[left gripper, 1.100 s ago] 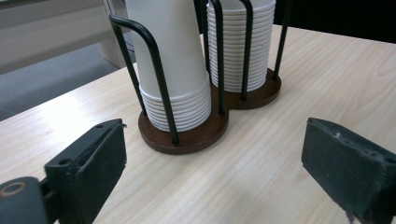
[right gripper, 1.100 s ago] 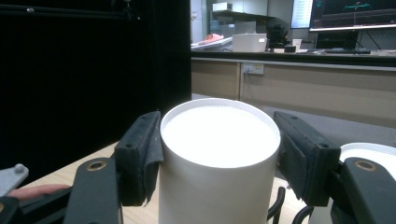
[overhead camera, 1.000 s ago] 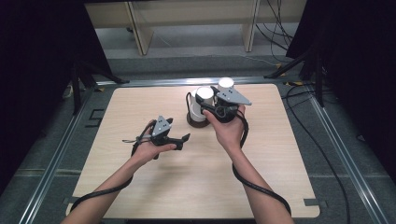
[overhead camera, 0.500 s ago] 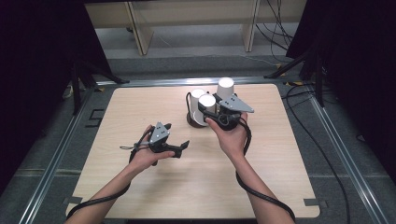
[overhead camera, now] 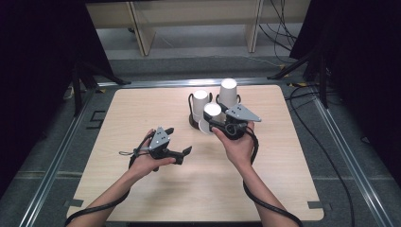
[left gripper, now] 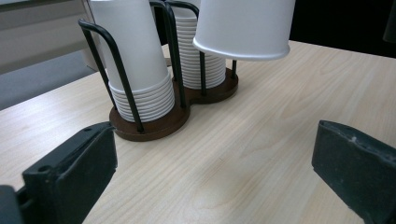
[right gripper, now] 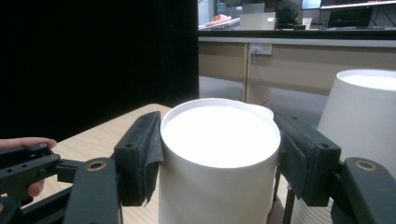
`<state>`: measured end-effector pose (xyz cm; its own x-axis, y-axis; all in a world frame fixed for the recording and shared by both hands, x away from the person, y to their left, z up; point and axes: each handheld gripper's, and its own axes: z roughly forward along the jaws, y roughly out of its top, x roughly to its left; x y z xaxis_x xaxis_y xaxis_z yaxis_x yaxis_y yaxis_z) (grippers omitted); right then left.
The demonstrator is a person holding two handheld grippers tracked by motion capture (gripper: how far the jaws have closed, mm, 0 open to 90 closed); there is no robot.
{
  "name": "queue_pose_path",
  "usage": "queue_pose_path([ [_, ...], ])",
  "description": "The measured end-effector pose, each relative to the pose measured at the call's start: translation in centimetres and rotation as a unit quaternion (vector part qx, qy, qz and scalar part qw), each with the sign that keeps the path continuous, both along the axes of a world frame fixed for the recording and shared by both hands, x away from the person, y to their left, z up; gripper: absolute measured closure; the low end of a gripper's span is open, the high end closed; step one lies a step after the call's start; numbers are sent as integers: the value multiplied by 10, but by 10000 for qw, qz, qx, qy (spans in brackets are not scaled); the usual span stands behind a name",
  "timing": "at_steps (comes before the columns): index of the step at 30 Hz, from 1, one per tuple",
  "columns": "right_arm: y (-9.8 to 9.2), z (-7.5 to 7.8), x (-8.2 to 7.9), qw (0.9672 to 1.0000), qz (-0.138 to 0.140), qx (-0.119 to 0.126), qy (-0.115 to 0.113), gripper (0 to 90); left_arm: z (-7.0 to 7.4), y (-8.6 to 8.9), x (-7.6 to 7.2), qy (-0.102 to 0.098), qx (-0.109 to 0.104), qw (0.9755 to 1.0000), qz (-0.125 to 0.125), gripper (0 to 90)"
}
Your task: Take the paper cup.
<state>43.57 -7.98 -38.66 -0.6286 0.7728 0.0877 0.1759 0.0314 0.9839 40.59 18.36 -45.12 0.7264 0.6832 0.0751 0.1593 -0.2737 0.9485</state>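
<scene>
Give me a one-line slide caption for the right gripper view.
Right gripper clamps an upside-down white paper cup, another cup stack beside it.

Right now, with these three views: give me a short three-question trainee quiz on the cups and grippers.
1. True or false: the right gripper is shut on a single white cup held upside down.
2. How many stacks of cups sit in the black wire holder?
A. one
B. two
C. four
3. Fill in: the left gripper has its jaws ____ with nothing between them above the wooden table.

Key:
1. True. The right gripper view shows both pads pressed on the cup's sides, closed base up.
2. B. The left gripper view shows two stacks side by side.
3. open.
</scene>
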Motion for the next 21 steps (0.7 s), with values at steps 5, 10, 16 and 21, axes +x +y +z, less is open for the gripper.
queue_pose_path([
  [5,-2,-3,-2,10000,58,66,30,355,-2,1,-5,-45,-44,10000,-36,0],
  [10,-4,-8,-4,9995,74,178,239,355,-4,2,-10,-37,-16,10000,-46,0],
  [16,-7,-14,-5,9977,78,450,508,355,-10,0,-18,-13,-49,9999,-106,0],
  [21,-11,-19,-5,9961,39,605,639,355,-15,1,-22,-28,1,9999,-115,0],
])
